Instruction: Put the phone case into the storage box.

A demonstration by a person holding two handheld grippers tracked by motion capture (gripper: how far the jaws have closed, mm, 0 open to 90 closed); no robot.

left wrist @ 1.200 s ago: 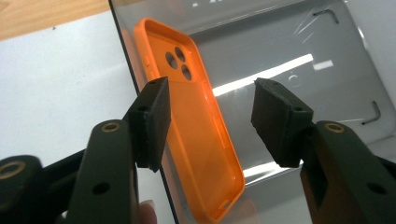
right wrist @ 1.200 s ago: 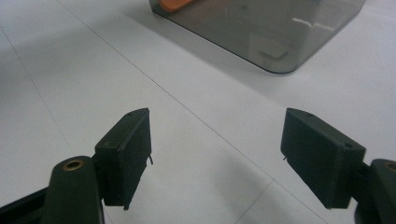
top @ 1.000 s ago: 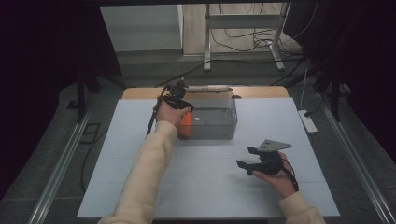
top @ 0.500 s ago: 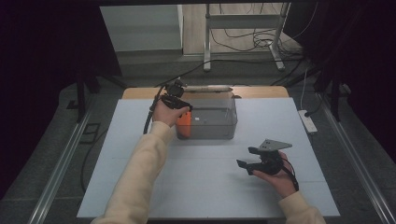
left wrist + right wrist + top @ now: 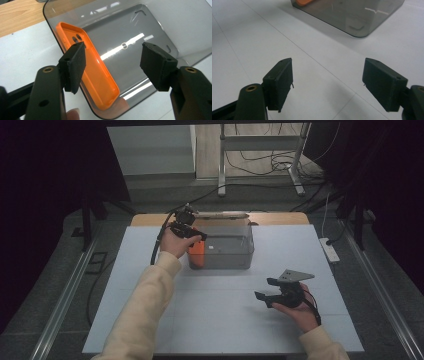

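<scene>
Orange phone case [image 5: 92, 75] inside smoky clear box [image 5: 150, 32], below left gripper [image 5: 112, 62] fingers, spread wide, empty. Right gripper [image 5: 329, 82] fingers wide over white bench [image 5: 317, 50], empty.

A wide white rectangular worktop [image 5: 220, 320] lies under everything, with thin grey lines crossing its surface; they show clearly in the right gripper view. Along its far edge a light brown wooden board [image 5: 280, 218] sticks out from below. Just beside the right edge, near the far right corner, a white oblong power strip [image 5: 329, 249] lies on the grey floor. Two long silver metal rails [image 5: 65, 295] run along the left and right sides. Beyond the far edge stands a grey metal frame [image 5: 260, 142], and black cables [image 5: 260, 162] lie loose between its legs.
</scene>
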